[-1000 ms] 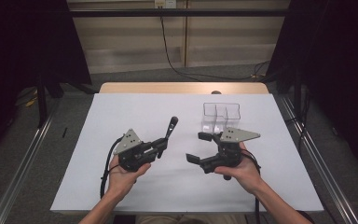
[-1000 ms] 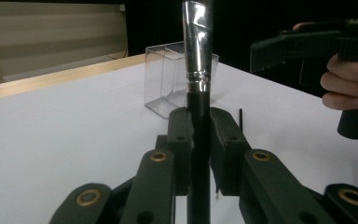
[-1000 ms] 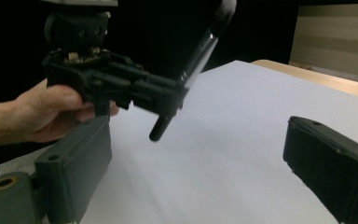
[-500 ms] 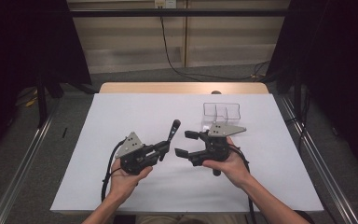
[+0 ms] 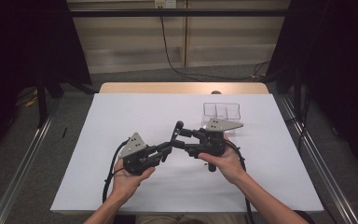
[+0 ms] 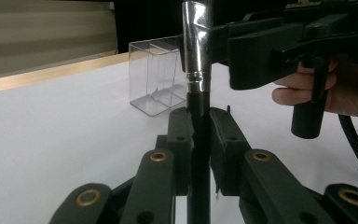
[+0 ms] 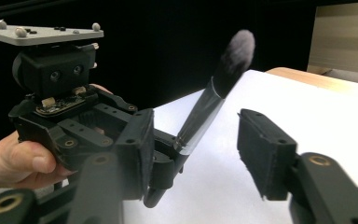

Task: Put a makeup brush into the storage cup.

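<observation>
Leftward from the clear organizer (image 5: 221,111), the right gripper (image 5: 181,138) now brackets the makeup brush (image 7: 214,100), jaws apart; left gripper (image 6: 199,154) clamps its handle. Handover: right must close next.

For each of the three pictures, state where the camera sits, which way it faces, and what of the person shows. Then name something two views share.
High view: above the person's side, looking forward and down on the white table; both forearms and hands show.
Left gripper view: on the left gripper, looking along its fingers shut on the makeup brush; a hand on the right gripper.
Right gripper view: on the right gripper, open, facing the brush; a hand at left.
Shared: the brush; high and left views share the clear box.
</observation>
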{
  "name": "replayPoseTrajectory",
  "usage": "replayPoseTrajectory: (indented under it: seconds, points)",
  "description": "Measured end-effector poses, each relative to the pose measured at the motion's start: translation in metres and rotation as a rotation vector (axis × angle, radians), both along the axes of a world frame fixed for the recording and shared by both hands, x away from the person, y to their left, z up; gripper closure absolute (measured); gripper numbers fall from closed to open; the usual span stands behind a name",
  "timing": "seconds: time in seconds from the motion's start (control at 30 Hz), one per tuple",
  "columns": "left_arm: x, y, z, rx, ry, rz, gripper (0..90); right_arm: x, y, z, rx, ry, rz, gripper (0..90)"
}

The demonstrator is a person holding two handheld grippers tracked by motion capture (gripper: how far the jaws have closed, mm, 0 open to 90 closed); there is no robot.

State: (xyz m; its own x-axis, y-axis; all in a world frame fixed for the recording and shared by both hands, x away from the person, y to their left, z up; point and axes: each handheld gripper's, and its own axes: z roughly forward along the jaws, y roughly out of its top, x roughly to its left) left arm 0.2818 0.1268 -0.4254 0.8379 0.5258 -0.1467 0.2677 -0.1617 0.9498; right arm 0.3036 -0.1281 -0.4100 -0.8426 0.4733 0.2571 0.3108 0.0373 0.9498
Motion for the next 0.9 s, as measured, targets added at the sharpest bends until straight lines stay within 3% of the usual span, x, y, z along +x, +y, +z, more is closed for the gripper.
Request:
replayPoseTrajectory:
  seconds: [0.33, 0.6, 0.9]
  points:
    - [-0.0003, -0.0028, 0.0011, -0.004, -0.006, 0.012, 79.5, 0.0070, 0.0029, -0.0021, 0.029, 0.017, -0.003, 64.8]
    - [-0.0005, -0.0054, -0.0006, 0.004, -0.007, -0.006, 79.5, 0.0080, 0.0043, -0.0043, 0.050, 0.032, 0.031, 75.0]
    - [-0.0014, -0.0071, -0.0043, 0.011, -0.001, -0.013, 79.4, 0.0082, 0.0054, -0.0055, 0.061, 0.045, 0.065, 79.2]
